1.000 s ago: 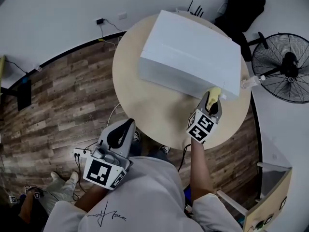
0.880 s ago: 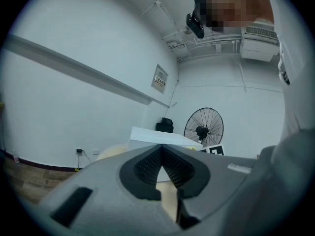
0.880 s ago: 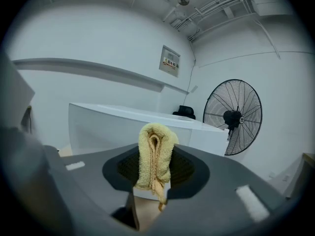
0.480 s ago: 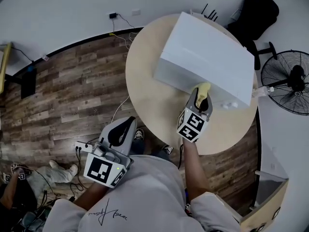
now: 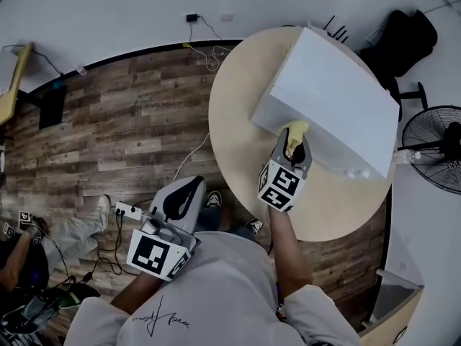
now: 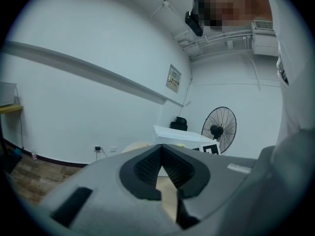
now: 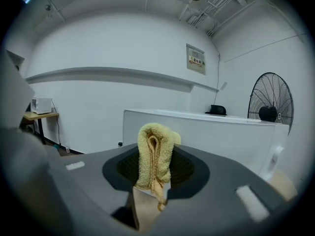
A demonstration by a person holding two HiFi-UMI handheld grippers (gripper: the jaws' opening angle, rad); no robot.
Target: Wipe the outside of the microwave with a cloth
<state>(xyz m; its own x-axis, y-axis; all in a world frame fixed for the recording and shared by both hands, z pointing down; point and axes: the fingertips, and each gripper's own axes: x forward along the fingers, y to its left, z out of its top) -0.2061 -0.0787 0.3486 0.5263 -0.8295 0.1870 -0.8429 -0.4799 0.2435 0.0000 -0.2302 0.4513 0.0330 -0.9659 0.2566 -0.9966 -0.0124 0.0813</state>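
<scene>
holding our left gripper (image 5: 180, 199) near our body, jaws together and empty, we pinch the yellow cloth (image 5: 296, 130) in our right gripper (image 5: 291, 150) at the near face of the white microwave (image 5: 338, 92) on the round table (image 5: 234, 114); wood floor (image 5: 108, 128) left, fan (image 5: 439, 139) far right.

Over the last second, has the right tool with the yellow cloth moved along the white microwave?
Yes. The right tool, shut on the yellow terry cloth, slid left along the front face of the white boxy microwave.

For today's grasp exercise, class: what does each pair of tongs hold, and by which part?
The right tongs pinch the folded yellow cloth around its middle, its bunched end poking past the tips. The left tongs hold nothing.
</scene>
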